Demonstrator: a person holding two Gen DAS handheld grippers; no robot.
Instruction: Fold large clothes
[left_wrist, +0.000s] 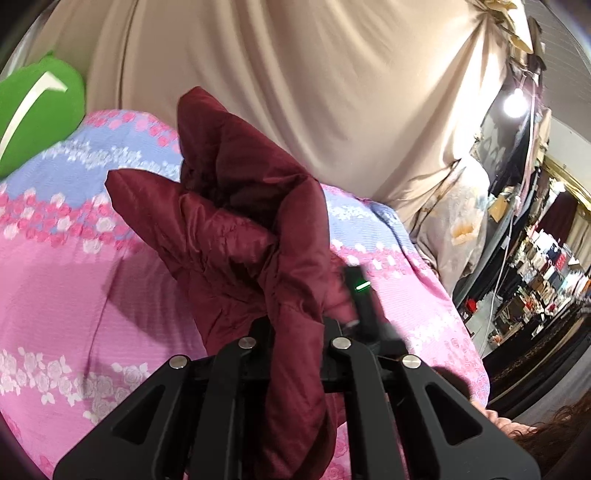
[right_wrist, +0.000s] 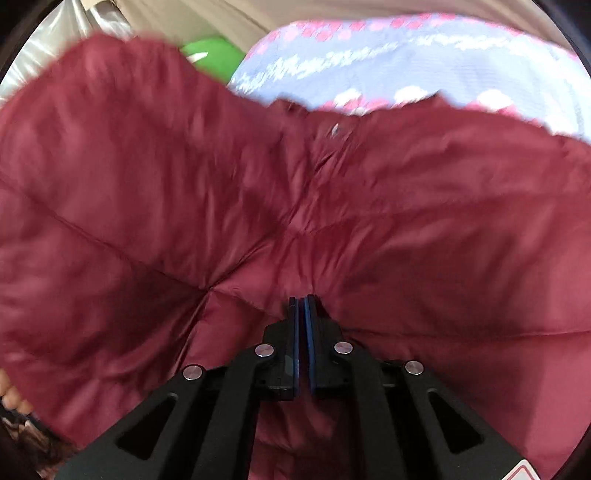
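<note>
Jacket, one, maroon: left tongs clamp it; right tongs closed, grip unclear.

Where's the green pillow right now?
The green pillow sits at the left wrist view's upper left, on the floral bedspread by the beige curtain, behind the maroon jacket.

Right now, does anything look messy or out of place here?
Yes. The maroon quilted puffer jacket is bunched into a crumpled clump in the left gripper, not flat on the pink and blue floral bedspread.
</note>
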